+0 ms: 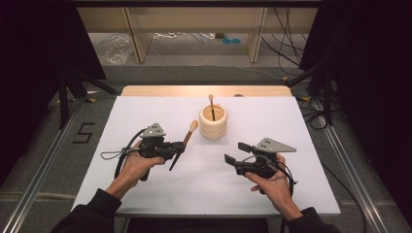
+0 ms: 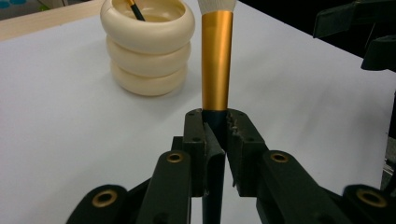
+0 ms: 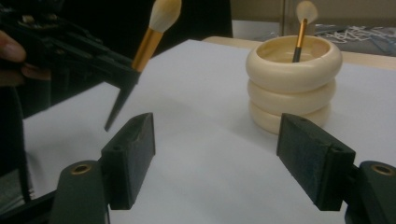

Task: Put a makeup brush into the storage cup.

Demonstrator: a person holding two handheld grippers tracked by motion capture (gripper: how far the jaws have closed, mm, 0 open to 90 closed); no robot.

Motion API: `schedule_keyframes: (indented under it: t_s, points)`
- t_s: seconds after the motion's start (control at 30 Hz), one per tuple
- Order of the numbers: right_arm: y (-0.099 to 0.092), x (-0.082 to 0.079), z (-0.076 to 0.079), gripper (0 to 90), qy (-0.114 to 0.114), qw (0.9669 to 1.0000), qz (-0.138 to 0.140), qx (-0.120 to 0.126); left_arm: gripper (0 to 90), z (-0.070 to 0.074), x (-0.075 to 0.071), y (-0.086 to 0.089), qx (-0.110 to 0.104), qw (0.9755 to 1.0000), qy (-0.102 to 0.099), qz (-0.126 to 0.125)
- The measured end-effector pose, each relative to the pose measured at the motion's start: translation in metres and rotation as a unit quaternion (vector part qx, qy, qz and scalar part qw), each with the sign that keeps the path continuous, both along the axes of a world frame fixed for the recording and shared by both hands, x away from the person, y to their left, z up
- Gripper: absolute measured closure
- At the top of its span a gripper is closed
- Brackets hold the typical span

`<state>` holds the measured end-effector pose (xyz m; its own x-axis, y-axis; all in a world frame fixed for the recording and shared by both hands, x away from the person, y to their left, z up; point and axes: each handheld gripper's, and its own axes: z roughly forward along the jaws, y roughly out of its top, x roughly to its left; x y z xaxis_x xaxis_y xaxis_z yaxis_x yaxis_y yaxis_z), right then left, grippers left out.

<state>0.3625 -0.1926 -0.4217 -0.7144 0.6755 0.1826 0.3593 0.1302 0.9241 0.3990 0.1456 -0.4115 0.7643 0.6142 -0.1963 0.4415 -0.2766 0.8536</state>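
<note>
Clamping the dark handle of a makeup brush (image 2: 216, 60), the left gripper (image 1: 176, 150) holds it lifted off the white table (image 1: 204, 179), its gold ferrule and pale bristle head pointing toward one o'clock in the high view (the handle's tapered tip hangs free below the jaws). The right gripper (image 1: 238, 153) holds nothing: its jaws stand wide apart above bare table, aimed toward ten o'clock. Beyond both, at twelve o'clock from the gap between the hands, stands a cream ribbed holder (image 1: 213, 122), well apart from either gripper. A second brush (image 1: 212, 107) stands upright inside the holder, bristles up, leaning on the far rim.
</note>
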Motion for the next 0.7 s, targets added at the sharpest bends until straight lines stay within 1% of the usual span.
schedule_keyframes:
  t_s: [0.03, 0.07, 0.13, 0.2, 0.23, 0.27, 0.3, 0.4, 0.47, 0.5, 0.53, 0.57, 0.6, 0.63, 0.7]
  points:
    - [0.0, -0.001, 0.002, 29.2, 0.013, 0.9999, 0.001, 0.006, 78.7, 0.001, -0.001, -0.001, -0.004, 1.0, -0.004, -0.001]
    - [0.0, 0.0, 0.003, 29.3, 0.014, 0.9998, 0.002, 0.013, 78.7, 0.002, -0.001, -0.002, -0.008, 0.9999, -0.008, -0.003]
    - [0.001, 0.001, 0.003, 29.4, 0.004, 0.9997, 0.002, 0.023, 78.7, 0.002, -0.003, -0.004, -0.014, 0.9998, -0.015, -0.003]
    - [0.002, 0.001, 0.007, 30.6, 0.008, 0.9998, 0.006, 0.016, 78.7, 0.003, -0.003, -0.005, -0.02, 0.9996, -0.02, -0.006]
    - [0.003, 0.002, 0.007, 30.8, -0.001, 0.9998, 0.011, 0.019, 78.7, 0.003, -0.004, -0.006, -0.023, 0.9995, -0.022, -0.005]
    - [0.005, 0.003, 0.008, 31.2, -0.005, 0.9996, 0.012, 0.025, 78.7, 0.004, -0.005, -0.008, -0.028, 0.9993, -0.024, -0.002]
    - [0.007, 0.004, 0.01, 32.3, -0.006, 0.9997, 0.015, 0.018, 78.7, 0.004, -0.005, -0.008, -0.03, 0.9992, -0.027, -0.004]
    - [0.013, 0.006, 0.013, 34.0, -0.01, 0.9992, 0.025, 0.031, 78.7, 0.005, -0.008, -0.011, -0.037, 0.9986, -0.037, -0.006]
    - [0.017, 0.009, 0.015, 35.2, -0.012, 0.9989, 0.034, 0.03, 78.7, 0.006, -0.01, -0.013, -0.041, 0.9982, -0.043, -0.007]
    - [0.019, 0.01, 0.016, 35.8, -0.016, 0.9988, 0.036, 0.028, 78.7, 0.006, -0.01, -0.013, -0.042, 0.9978, -0.05, -0.011]
    - [0.022, 0.011, 0.017, 36.0, -0.019, 0.9988, 0.034, 0.03, 78.7, 0.006, -0.011, -0.014, -0.043, 0.9976, -0.054, -0.008]
    - [0.023, 0.012, 0.018, 36.3, -0.017, 0.9985, 0.04, 0.032, 78.7, 0.007, -0.011, -0.014, -0.046, 0.9975, -0.054, -0.006]
    - [0.025, 0.013, 0.019, 36.9, -0.022, 0.9983, 0.04, 0.037, 78.7, 0.007, -0.012, -0.015, -0.048, 0.9973, -0.055, -0.004]
    - [0.026, 0.013, 0.02, 37.6, -0.024, 0.9984, 0.04, 0.031, 78.7, 0.007, -0.012, -0.015, -0.051, 0.9972, -0.055, -0.004]
    - [0.03, 0.015, 0.022, 38.2, -0.027, 0.9981, 0.044, 0.033, 78.7, 0.007, -0.013, -0.016, -0.053, 0.997, -0.057, -0.003]
